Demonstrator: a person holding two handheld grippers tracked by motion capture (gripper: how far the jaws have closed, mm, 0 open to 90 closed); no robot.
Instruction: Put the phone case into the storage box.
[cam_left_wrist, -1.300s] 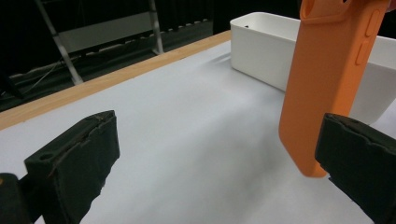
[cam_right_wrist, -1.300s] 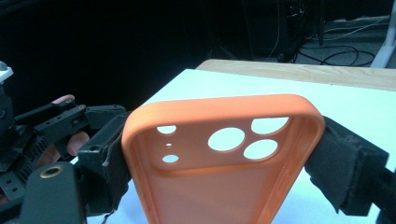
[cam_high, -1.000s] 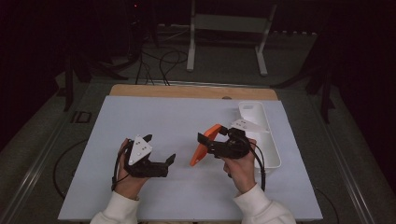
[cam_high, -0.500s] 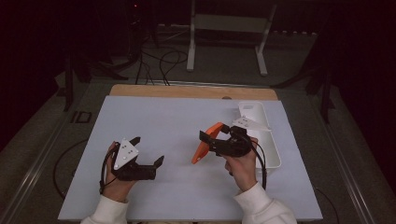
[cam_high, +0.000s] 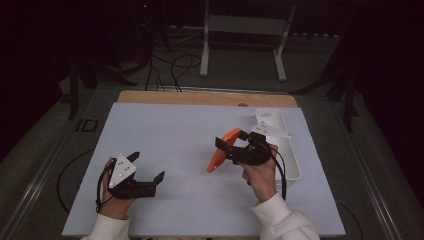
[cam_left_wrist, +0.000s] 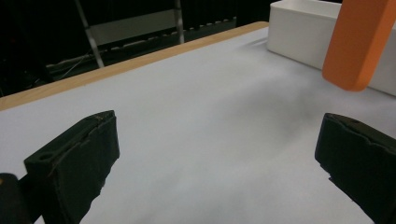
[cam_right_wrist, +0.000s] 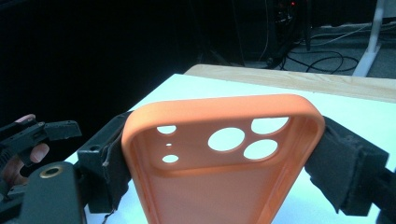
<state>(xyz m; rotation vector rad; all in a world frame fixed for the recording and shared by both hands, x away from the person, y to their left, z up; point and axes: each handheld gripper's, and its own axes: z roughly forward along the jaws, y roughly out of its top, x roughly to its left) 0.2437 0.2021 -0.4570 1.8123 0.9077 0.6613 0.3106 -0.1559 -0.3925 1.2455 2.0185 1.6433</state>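
Right gripper (cam_high: 226, 148): closed across the width of the orange phone case (cam_high: 224, 149), one jaw pressing each long side; the case fills the gap, so the jaws stand wide but are gripping.
Why gripped that way: clamping the two long edges keeps the soft shell from twisting and leaves its open face and its ends free, which looks suited to another tool taking it or fitting something into it.
Case position: lifted off the white worktop (cam_high: 180, 130), tilted with its lower end toward the mat, right of the middle and just left of the white tray (cam_high: 292, 160) along the right edge.
Case detail: in the right gripper view the phone case (cam_right_wrist: 219, 158) shows its hollow inner side with three large camera cut-outs and smaller holes at the end away from the camera.
Left gripper (cam_high: 149, 167): jaws spread wide with nothing between them, low over the worktop near the front-left corner, well apart from the case.
Why there: its jaws point across the mat toward the case; the left gripper view has the orange case end (cam_left_wrist: 359, 44) hanging in the upper right, so it seems to be waiting for a hand-over or a second grip.
Cut off: the case's lower end runs out of the bottom of the right gripper view.
Hard to tell: what lies in the tray, since the right hand (cam_high: 260, 172) and the gripper's grey plate cover part of it; the room beyond the wooden back edge (cam_high: 200, 97) is too dark to read.
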